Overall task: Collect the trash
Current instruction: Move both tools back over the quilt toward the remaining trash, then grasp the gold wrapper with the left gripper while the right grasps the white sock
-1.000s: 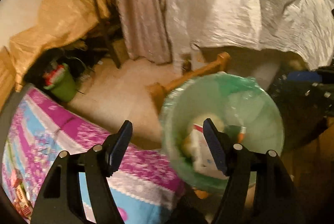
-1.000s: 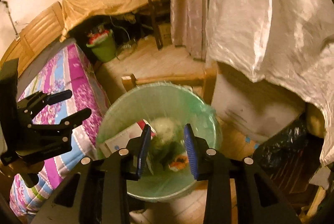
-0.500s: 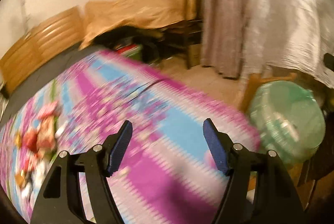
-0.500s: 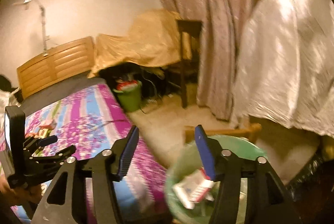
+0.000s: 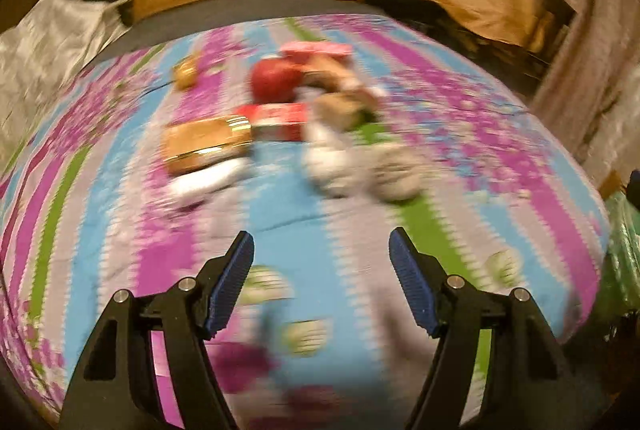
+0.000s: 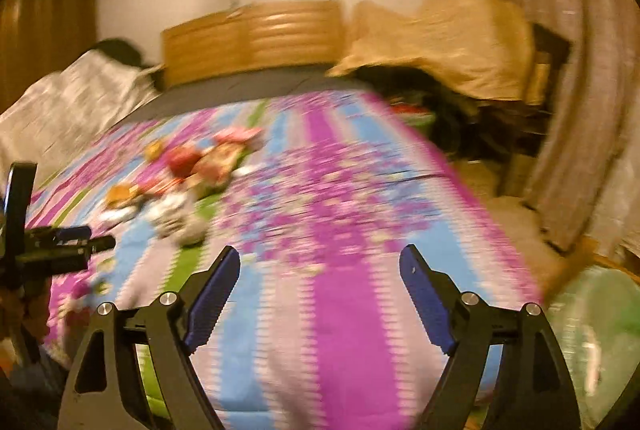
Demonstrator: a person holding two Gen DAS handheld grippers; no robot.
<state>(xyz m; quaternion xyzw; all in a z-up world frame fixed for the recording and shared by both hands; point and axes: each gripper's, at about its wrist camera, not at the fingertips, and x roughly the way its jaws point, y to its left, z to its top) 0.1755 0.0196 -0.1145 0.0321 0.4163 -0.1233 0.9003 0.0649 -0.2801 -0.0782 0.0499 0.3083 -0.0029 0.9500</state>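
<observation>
In the left wrist view, the left tongs (image 5: 322, 254) are open with nothing between them. They hang over a striped bed cover (image 5: 500, 133). The trash pile (image 5: 288, 117) lies blurry in the middle of the bed.

In the right wrist view, the right tongs (image 6: 320, 272) have just been opening and are empty. The trash lies on the left. The green bin (image 6: 592, 330) sits at the bottom right.

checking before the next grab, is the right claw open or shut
Open. In the right wrist view the right claw has its blue pads far apart, having just been opening, with only the striped bedspread visible between them.
</observation>
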